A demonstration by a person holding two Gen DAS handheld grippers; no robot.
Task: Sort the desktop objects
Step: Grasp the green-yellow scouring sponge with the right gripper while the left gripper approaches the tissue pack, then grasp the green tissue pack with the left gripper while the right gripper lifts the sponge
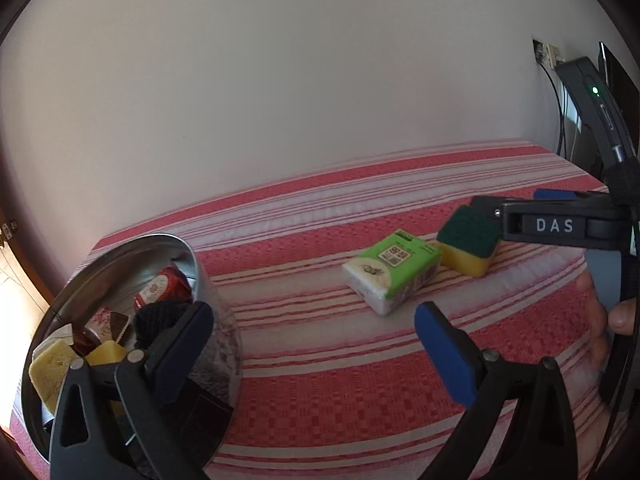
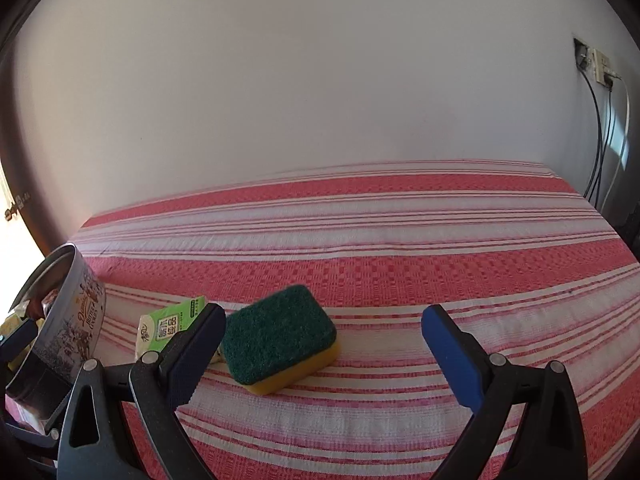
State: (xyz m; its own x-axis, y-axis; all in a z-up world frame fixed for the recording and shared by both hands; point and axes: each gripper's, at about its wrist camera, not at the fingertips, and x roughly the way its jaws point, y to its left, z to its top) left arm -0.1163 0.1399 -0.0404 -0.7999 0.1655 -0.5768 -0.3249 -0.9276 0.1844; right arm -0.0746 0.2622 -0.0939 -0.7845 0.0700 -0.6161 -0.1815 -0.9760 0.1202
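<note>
While the right gripper [image 2: 320, 344] hung with jaws spread wide and empty, the sponge [image 2: 280, 338] lay just beyond on the striped cloth [image 2: 400, 272], touching the tissue pack [image 2: 170, 326]. Judged light and soft, it invited pinching across its yellow sides. Left gripper [image 1: 312, 340]: likewise apart, beside the tin [image 1: 208, 280].

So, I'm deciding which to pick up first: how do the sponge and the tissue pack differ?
The sponge is dark green over yellow; the tissue pack is light green and white with print. The sponge lies between the open right gripper fingers; the pack lies left of it. Both rest on the striped cloth.
</note>
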